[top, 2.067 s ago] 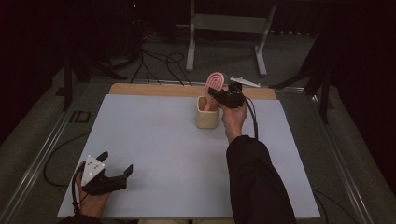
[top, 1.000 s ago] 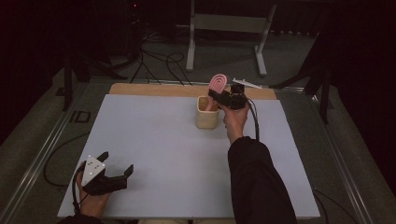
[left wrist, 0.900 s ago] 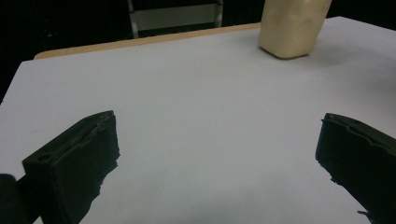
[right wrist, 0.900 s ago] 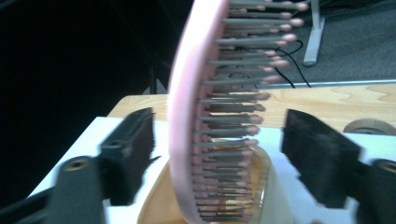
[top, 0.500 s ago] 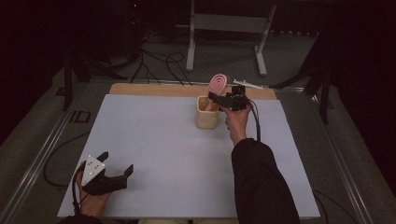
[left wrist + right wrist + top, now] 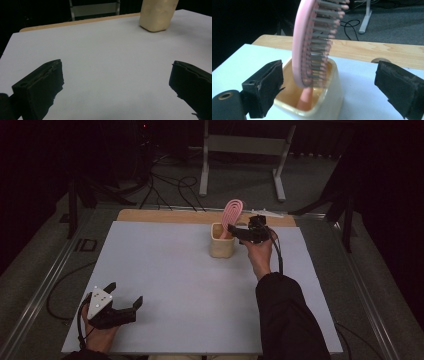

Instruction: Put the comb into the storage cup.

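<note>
Right gripper (image 6: 239, 232) up at the far side of the table, jaws spread wide, having just been opening, and nothing pressed between them: in the right gripper view the pink hairbrush (image 6: 312, 42) stands between the two black jaws with clear air on both sides. The brush sits handle-down in the cream cup (image 6: 317, 100), leaning a little, bristles facing the right-hand jaw in that view. From above, the brush head (image 6: 231, 212) pokes up out of the cup (image 6: 221, 246), and the gripper sits just beside the cup's rim, on its right. Left gripper (image 6: 127, 302) down at the near left corner, resting low over the white table (image 6: 175, 270), jaws wide apart with only bare tabletop between them; in the left gripper view the cup (image 6: 157, 15) stands far off at the top right. Behind the white sheet runs a strip of wooden board (image 6: 165, 216), and beyond that, cables (image 6: 170, 187) and a metal stand (image 6: 245, 145) on the dark floor.
</note>
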`<state>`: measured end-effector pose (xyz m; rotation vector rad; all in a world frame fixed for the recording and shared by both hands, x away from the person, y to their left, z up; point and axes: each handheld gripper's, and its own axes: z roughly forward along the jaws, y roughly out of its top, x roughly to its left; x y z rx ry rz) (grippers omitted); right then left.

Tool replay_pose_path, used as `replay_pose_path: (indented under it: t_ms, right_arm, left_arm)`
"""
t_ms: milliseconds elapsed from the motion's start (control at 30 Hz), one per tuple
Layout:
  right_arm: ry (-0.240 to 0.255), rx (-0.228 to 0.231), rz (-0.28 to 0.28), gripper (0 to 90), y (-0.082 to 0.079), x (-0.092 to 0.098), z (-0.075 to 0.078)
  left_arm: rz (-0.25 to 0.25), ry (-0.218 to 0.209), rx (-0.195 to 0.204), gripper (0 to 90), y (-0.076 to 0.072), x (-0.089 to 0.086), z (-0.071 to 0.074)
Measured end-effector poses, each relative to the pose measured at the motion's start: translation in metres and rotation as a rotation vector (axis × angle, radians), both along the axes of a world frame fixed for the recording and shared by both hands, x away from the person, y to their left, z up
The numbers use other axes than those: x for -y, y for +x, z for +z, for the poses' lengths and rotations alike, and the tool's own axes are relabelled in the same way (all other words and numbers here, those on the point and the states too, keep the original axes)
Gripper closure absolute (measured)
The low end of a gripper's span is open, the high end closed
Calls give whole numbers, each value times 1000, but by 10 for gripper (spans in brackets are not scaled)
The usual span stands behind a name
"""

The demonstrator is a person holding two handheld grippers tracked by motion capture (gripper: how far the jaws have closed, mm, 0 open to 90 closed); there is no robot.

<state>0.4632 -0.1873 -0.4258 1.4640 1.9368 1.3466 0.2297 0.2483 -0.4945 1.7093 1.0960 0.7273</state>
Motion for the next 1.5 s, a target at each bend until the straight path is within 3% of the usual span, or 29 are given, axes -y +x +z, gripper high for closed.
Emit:
replay_pose_path:
  t_ms: [267, 733, 1000, 1133, 1367, 1500]
  right_arm:
    - [2, -11, 1, 85, -14, 11, -5]
    - [115, -32, -7, 85, -51, 43, -15]
    - [74, -33, 2, 85, -74, 55, -25]
    - [55, -11, 22, 85, -87, 55, -24]
    - [-24, 37, 52, 85, -115, 52, -29]
    - [-33, 44, 57, 85, -130, 55, -32]
  left_arm:
    - [1, 1, 0, 2, 0, 1, 0]
    - [-3, -1, -2, 1, 1, 2, 0]
    - [-6, 2, -4, 2, 2, 2, -1]
    - [-8, 4, -5, 2, 2, 3, -1]
    - [-3, 4, -5, 2, 2, 2, -1]
    - [-2, 4, -5, 2, 3, 2, 0]
